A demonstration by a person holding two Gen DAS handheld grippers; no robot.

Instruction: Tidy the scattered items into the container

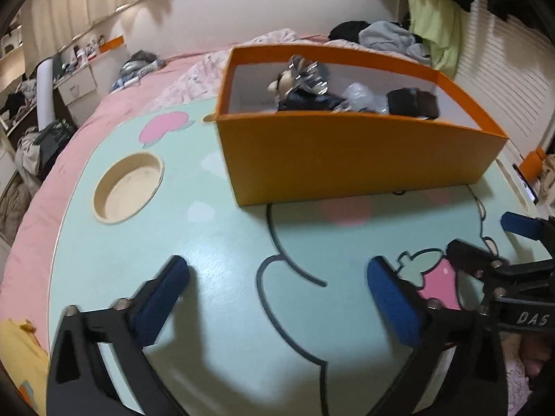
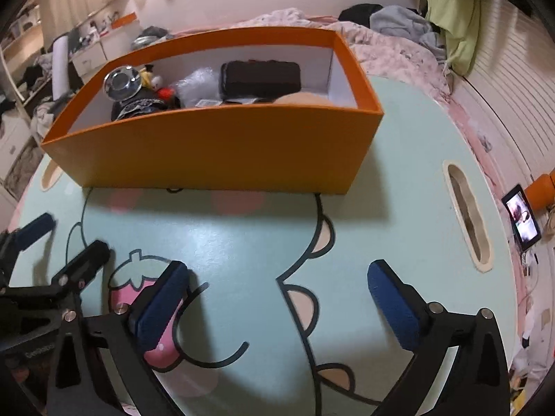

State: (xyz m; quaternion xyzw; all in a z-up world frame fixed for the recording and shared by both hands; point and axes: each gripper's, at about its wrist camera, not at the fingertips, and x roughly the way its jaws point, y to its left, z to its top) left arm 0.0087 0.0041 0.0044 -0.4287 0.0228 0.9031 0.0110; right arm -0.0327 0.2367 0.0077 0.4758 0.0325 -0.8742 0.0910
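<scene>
The orange box [image 1: 347, 159] is sitting on the far half of the mint-green lap table [image 1: 215, 242], its long side facing both cameras. Inside it, the items are lying in a loose heap: a dark rectangular case [image 2: 260, 78], a round silver lid [image 2: 122, 81], a small plush toy [image 2: 154, 78], some crinkled clear wrapping [image 2: 196, 86] and a bundle of dark cloth [image 2: 138, 107]. No loose item is showing on the bare table surface in either view; only the printed cartoon outlines, the printed strawberry [image 2: 138, 277], a round cup recess [image 1: 128, 189] and a long slot [image 2: 468, 218] are breaking it up.

The left gripper [image 1: 277, 291] is hanging over the near part of the table with its blue pads spread wide and nothing between them. The right gripper [image 2: 277, 298] is doing the same just beside it, released and empty, each one showing at the edge of the other's view.

Judging by this, the collecting step is looking finished, or nearly so, and both tools are idling in front of the box. The next move is calling for a check of whatever lies outside these views, such as the pink bedding [image 1: 104, 111] around the table, for anything belonging in the box; if something is found, one gripper is needing to reach it, clench on it and carry it over the box's near wall.
</scene>
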